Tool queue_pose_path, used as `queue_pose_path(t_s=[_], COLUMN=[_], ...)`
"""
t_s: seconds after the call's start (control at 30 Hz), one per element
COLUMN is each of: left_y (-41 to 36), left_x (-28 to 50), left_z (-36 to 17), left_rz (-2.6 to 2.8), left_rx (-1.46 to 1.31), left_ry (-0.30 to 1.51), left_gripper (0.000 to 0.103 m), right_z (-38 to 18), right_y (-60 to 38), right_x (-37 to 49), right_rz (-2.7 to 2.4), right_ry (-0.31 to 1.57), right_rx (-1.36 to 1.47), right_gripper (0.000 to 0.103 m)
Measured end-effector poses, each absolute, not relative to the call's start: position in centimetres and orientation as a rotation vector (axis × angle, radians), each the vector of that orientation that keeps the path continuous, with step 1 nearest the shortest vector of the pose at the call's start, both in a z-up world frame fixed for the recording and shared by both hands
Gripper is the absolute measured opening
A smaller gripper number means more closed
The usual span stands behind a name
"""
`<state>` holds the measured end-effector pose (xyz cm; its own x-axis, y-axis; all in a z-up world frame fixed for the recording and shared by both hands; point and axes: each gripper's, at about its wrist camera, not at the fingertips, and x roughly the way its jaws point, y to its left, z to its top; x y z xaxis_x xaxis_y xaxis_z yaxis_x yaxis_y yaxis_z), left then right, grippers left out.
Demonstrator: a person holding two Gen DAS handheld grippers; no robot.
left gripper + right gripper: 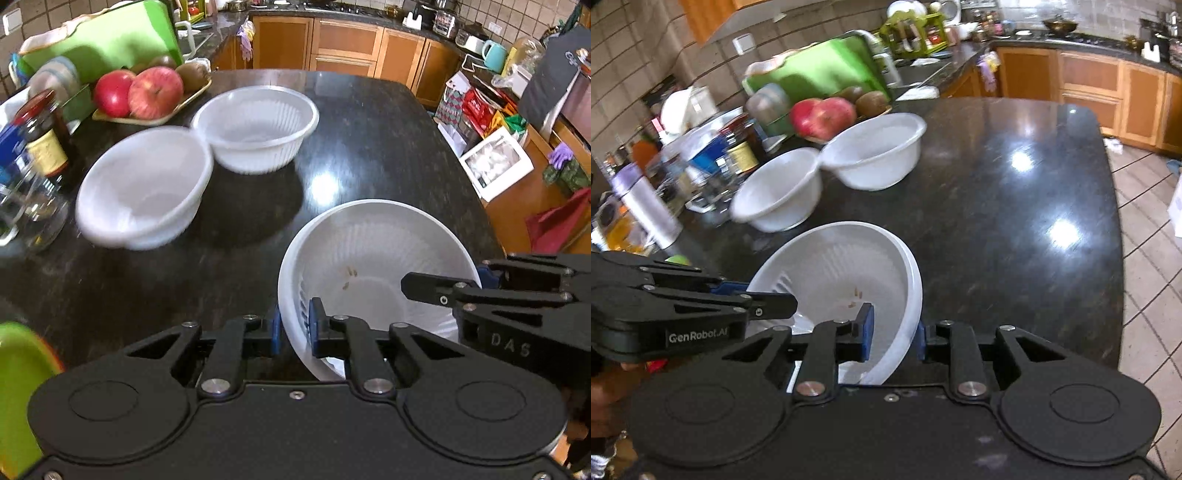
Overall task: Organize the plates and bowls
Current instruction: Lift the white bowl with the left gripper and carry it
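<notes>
A white ribbed plastic bowl is held above the dark counter, tilted, with a few small crumbs inside. My left gripper is shut on its left rim. My right gripper is shut on its right rim and also shows at the right of the left wrist view. The same bowl shows in the right wrist view, where the left gripper enters from the left. Two more white bowls stand rim to rim on the counter: a near one and a far one.
A tray of apples and kiwis sits behind the bowls. Jars and bottles crowd the counter's left edge, with a green dish rack behind. A green object is at lower left. Dark counter extends right to its edge, floor beyond.
</notes>
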<state>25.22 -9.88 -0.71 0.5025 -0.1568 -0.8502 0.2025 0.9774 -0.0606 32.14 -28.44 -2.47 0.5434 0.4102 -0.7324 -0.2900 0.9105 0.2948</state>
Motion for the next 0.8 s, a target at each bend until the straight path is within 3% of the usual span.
queue_pose_path(t_s=[0.23,0.53,0.8], left_y=[-8.7,-7.9,-5.2], left_x=[22.9,23.0,21.6], left_z=[-0.4,-1.2,0.3], left_rz=[-0.181,-0.218,-0.305], left_rx=[0.079,0.103,0.08], left_ry=[0.992,0.966,0.925], left_gripper=[0.021,0.029,0.031], right_z=[-2.7,-2.3,0.4], right_y=[-26.6,-26.4,-26.4], right_x=[30.5,29.8,27.2], right_rz=[0.435,0.28,0.13], right_ry=[0.892,0.815,0.636], right_rx=[0.12,0.111,0.115], right_gripper=[0.027,0.059,0.064])
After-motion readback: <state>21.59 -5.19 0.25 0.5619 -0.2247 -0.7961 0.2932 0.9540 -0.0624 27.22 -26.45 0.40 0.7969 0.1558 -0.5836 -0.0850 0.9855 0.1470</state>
